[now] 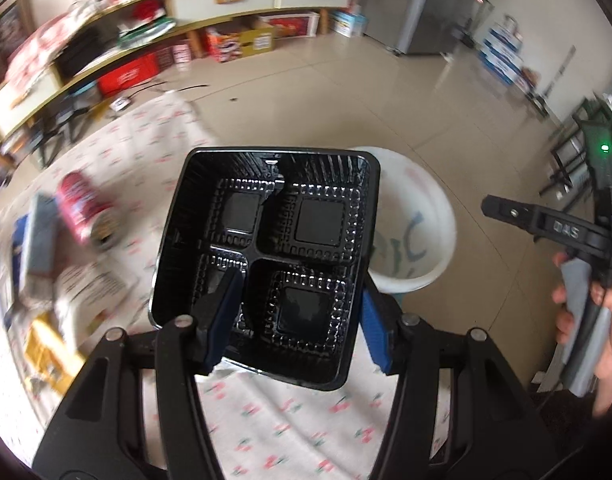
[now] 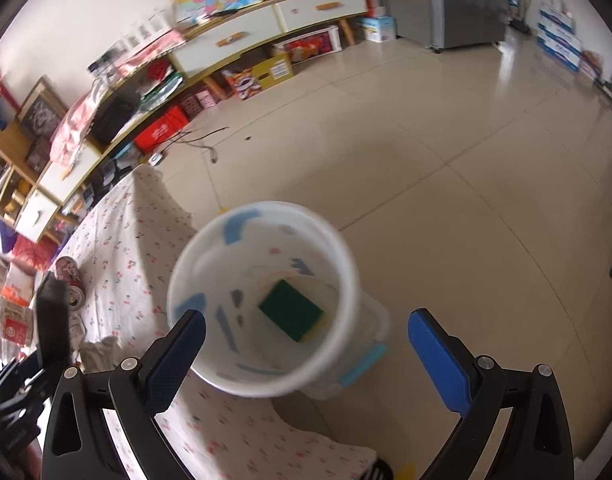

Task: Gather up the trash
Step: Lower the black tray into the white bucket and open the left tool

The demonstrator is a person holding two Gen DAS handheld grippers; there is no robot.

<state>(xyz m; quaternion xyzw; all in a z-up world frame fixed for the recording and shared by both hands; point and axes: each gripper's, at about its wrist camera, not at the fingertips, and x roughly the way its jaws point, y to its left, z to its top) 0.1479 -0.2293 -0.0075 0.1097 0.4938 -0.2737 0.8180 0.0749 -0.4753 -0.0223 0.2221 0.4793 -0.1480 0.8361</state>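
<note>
My left gripper (image 1: 298, 312) is shut on a black four-compartment plastic tray (image 1: 306, 216), held tilted above the table edge, in front of a white bin (image 1: 421, 216). One finger is inside the tray, the other outside its right wall. My right gripper (image 2: 306, 348) is open and empty above the white bin (image 2: 262, 296), which stands on the floor beside the table and holds a green-and-yellow sponge (image 2: 292, 310). The right gripper also shows in the left wrist view (image 1: 545, 224). The tray shows edge-on in the right wrist view (image 2: 52, 320).
A table with a cherry-print cloth (image 1: 290, 420) carries a red can (image 1: 84, 212), boxes and wrappers (image 1: 46, 280) at the left. A crumpled tissue (image 2: 100, 350) lies on the cloth. Tiled floor (image 2: 445, 160), a long cabinet (image 2: 266, 32) and a fridge (image 2: 465, 0) lie beyond.
</note>
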